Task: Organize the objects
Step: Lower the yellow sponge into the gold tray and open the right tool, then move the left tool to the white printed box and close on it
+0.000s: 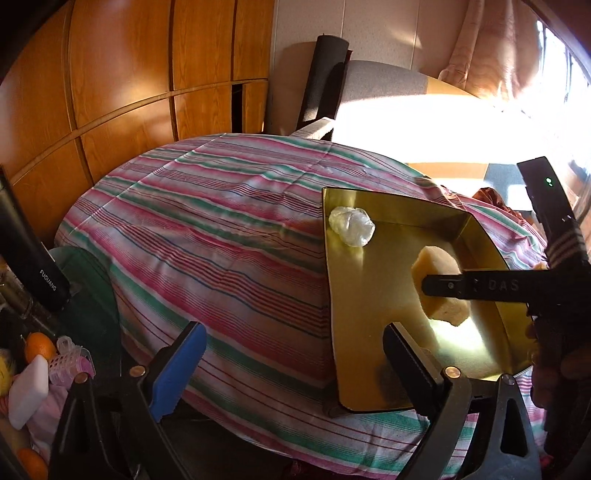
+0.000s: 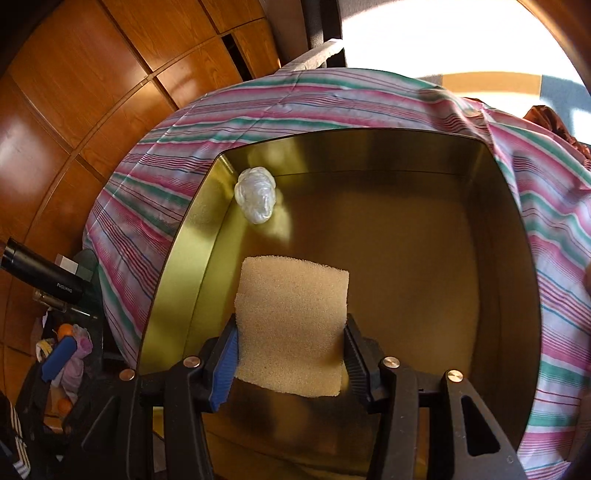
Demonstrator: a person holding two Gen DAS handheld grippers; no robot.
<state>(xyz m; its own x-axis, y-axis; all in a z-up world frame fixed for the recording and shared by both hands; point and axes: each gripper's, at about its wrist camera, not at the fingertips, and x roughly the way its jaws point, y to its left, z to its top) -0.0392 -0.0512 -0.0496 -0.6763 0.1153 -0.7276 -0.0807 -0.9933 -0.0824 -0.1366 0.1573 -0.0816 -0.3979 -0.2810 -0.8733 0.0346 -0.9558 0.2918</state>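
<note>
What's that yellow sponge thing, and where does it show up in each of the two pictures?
Left wrist view: the sponge is right of centre, above the gold tray, partly hidden behind the right gripper's finger.
Right wrist view: the sponge is at lower centre, clamped in the right gripper.
Shared landmark: the crumpled clear plastic wad in the tray's far left corner.

Orange-brown wooden cabinet doors point(image 1: 122, 74) panel the wall at the left, split by dark seams, and a pale wall point(image 1: 369, 29) stands behind. A desk under a pink, green and white striped cloth point(image 1: 207, 221) fills the middle. Hard sunlight pours through a window point(image 1: 565, 74) at the right past a peach curtain point(image 1: 491, 48), whitening a grey chair back point(image 1: 384, 81).
</note>
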